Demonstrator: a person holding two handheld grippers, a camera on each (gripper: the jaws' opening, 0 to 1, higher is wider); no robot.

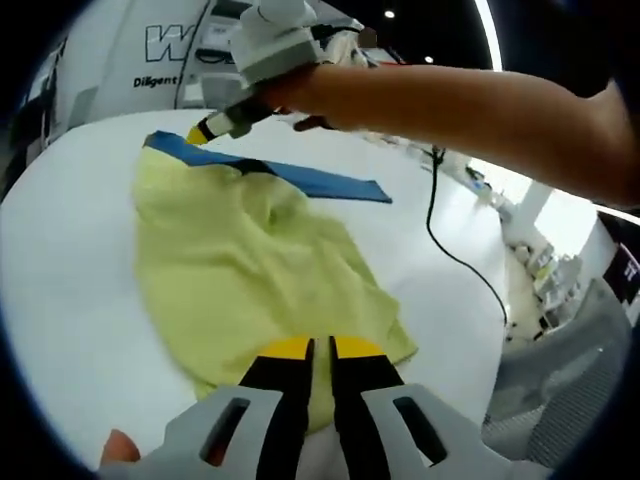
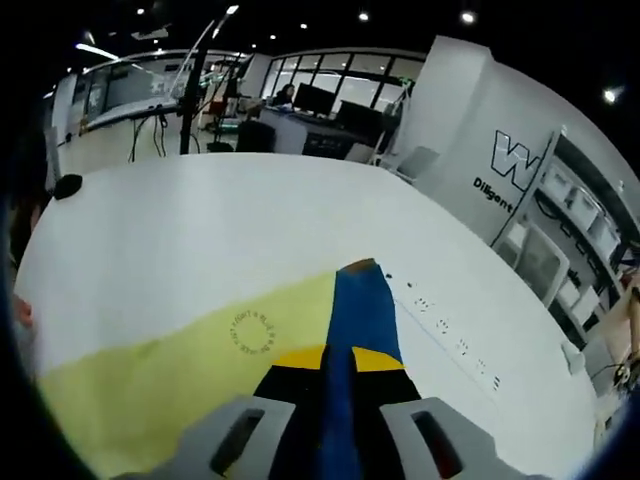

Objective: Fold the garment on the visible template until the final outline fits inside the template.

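A yellow-green garment (image 1: 250, 270) lies spread on the white table (image 1: 70, 280). A blue strip (image 1: 330, 182) runs along its far edge, partly under the cloth. My left gripper (image 1: 320, 350) is shut on the garment's near hem, with yellow cloth between the jaws. My right gripper (image 1: 203, 132), held by a person's arm (image 1: 470, 105), sits at the strip's far left end beside the garment's corner. In the right gripper view, my right gripper (image 2: 338, 362) is shut on the blue strip (image 2: 362, 300). The garment (image 2: 170, 380), with a round printed label (image 2: 251, 333), lies to its left.
A black cable (image 1: 440, 235) trails over the table on the right. A white power strip (image 2: 450, 345) lies beside the blue strip, and a small black object (image 2: 67, 185) sits at the table's far edge. Desks and shelves stand beyond the table.
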